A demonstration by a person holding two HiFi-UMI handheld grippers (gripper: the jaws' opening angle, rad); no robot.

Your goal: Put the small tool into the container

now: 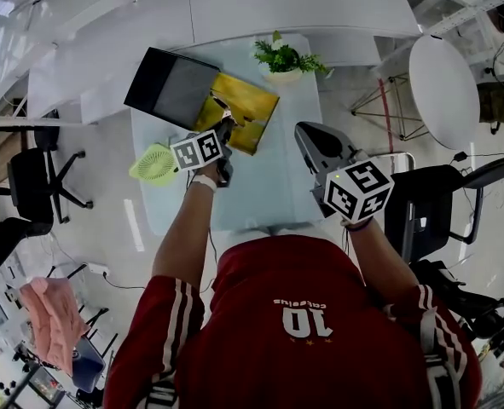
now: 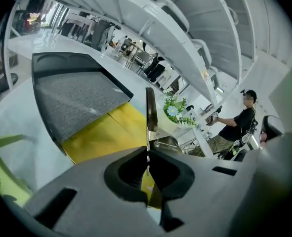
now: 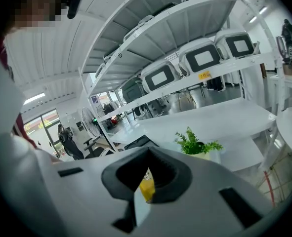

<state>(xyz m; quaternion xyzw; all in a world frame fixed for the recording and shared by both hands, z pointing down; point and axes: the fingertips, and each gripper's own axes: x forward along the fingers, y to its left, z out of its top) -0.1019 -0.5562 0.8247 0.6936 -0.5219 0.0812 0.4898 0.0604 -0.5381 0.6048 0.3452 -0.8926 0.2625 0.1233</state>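
My left gripper (image 1: 224,128) is shut on the small tool (image 1: 219,107), a thin dark-handled piece that sticks out past the jaws. In the left gripper view the tool (image 2: 151,110) stands edge-on above the closed jaws of the left gripper (image 2: 147,150). Just beyond it lies the container (image 1: 245,111), an open box with a yellow inside (image 2: 104,137) and a grey-lined black lid (image 2: 71,98) folded back to the left. My right gripper (image 1: 306,135) hovers over the table's right side, shut with nothing in it; the right gripper (image 3: 148,153) points toward the plant.
The pale glass table (image 1: 277,186) carries a potted plant (image 1: 284,58) at its far edge and a yellow-green fan-shaped object (image 1: 153,162) at its left edge. A round white table (image 1: 443,83) and black chairs (image 1: 34,181) stand around. A person (image 2: 237,122) stands in the background.
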